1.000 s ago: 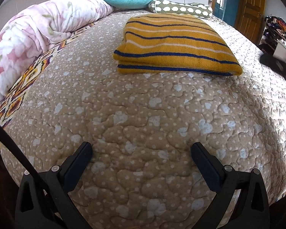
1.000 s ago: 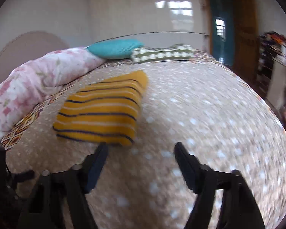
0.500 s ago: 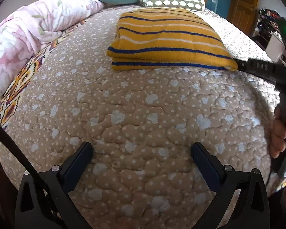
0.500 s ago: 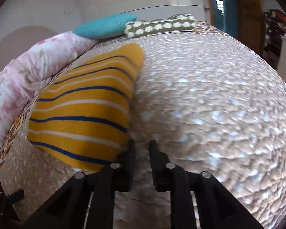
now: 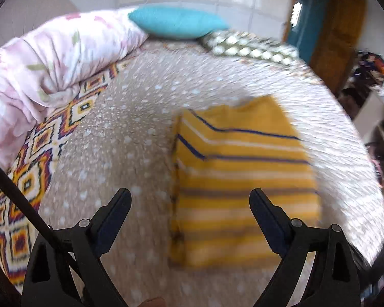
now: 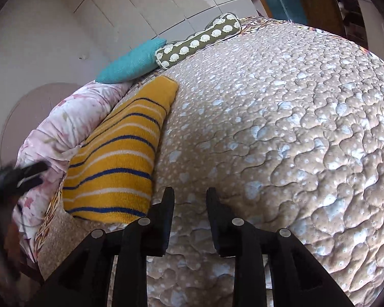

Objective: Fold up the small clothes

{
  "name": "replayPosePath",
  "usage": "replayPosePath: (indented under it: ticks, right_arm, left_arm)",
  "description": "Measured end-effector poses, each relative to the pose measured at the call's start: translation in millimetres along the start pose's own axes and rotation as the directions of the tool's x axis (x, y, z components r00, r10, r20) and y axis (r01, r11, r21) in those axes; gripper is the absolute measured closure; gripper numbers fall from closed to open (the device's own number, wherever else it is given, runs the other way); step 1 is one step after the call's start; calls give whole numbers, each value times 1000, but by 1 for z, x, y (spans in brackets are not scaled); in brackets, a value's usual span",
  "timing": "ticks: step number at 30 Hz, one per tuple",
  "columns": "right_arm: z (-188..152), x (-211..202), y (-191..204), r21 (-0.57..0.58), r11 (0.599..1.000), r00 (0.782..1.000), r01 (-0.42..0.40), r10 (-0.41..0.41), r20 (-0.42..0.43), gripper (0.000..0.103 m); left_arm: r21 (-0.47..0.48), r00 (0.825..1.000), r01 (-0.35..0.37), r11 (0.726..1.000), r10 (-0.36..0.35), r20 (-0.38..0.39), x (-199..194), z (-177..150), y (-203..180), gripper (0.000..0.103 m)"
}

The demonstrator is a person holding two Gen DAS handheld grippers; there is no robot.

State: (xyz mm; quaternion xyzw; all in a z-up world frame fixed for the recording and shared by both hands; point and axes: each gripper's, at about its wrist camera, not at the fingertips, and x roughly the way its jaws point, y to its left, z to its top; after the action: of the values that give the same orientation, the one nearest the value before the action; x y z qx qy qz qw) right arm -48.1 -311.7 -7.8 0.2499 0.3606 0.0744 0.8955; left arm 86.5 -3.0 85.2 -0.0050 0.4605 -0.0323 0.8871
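A folded yellow garment with blue and white stripes (image 5: 243, 174) lies flat on the beige quilted bed (image 5: 130, 138). My left gripper (image 5: 190, 202) is open and empty, raised over the garment's near left part; this view is blurred. In the right wrist view the garment (image 6: 120, 158) lies to the left. My right gripper (image 6: 190, 194) is empty, its jaws a narrow gap apart, low over the quilt (image 6: 294, 128) just right of the garment's near corner. The left gripper shows as a dark blur at the left edge (image 6: 15, 176).
A rolled pink floral duvet (image 5: 51, 71) lies along the bed's left side. A teal pillow (image 5: 176, 23) and an olive patterned bolster (image 5: 248, 48) lie at the head. A wooden door (image 5: 338, 38) and cluttered shelves (image 5: 376, 128) stand to the right.
My left gripper has risen and swung left, now looking down on the garment. My right gripper closed from wide to nearly shut, then reopened slightly, and has moved to the garment's right side.
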Motion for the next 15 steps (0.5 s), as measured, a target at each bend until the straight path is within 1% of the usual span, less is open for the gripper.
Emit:
replayPosePath:
  ticks: [1,2,3,4,6,8,9,11,12,13,14,15]
  right_arm:
    - [-1,-1,-2,1,1000,1000,-2,2,0,74]
    - [0,0,-2,3,1000,1000,-6,6,-2,73]
    - [-1,0,-3,7,1000,1000,-13,13,-3,72]
    - [0,1,-4,12,1000,1000,-23,23,-6,70]
    - [-1,1,-6,22,999,999,-34,34,-9,69]
    - [0,1,-7,29,999,999,-45,46,-11,68]
    - [0,1,-7,29,998,999,-51,52,-13,66]
    - [0,2,-7,25,998,998,-59,59,-16,62]
    - [1,3,-6,22,998,998,-60,61,-18,60]
    - [1,4,-5,16,998,998,-60,61,-20,58]
    - [2,4,-5,12,998,998,-60,61,-21,57]
    - [2,5,-4,6,998,998,-60,60,-22,56]
  left_arm:
    - [22,997,-63,998,64,-34,20,8,-1,10]
    - [39,991,-122,992,124,-56,35,12,-1,10]
    - [60,982,-166,984,171,-86,52,14,-2,7]
    - [71,978,-169,983,176,-109,64,13,-2,4]
    - [65,974,-193,979,199,-108,72,15,-1,0]
    - [74,981,-169,983,175,-81,64,21,-4,1]
    - [75,987,-147,986,151,-47,56,28,-4,2]
    - [36,994,-106,994,106,-2,44,42,3,2]
    - [12,995,-96,995,96,4,43,46,7,2]
    - [-11,995,-101,995,100,-4,46,52,10,2]
    - [-19,992,-123,992,122,-28,54,58,12,2]
    - [-7,985,-158,987,157,-66,69,62,13,2]
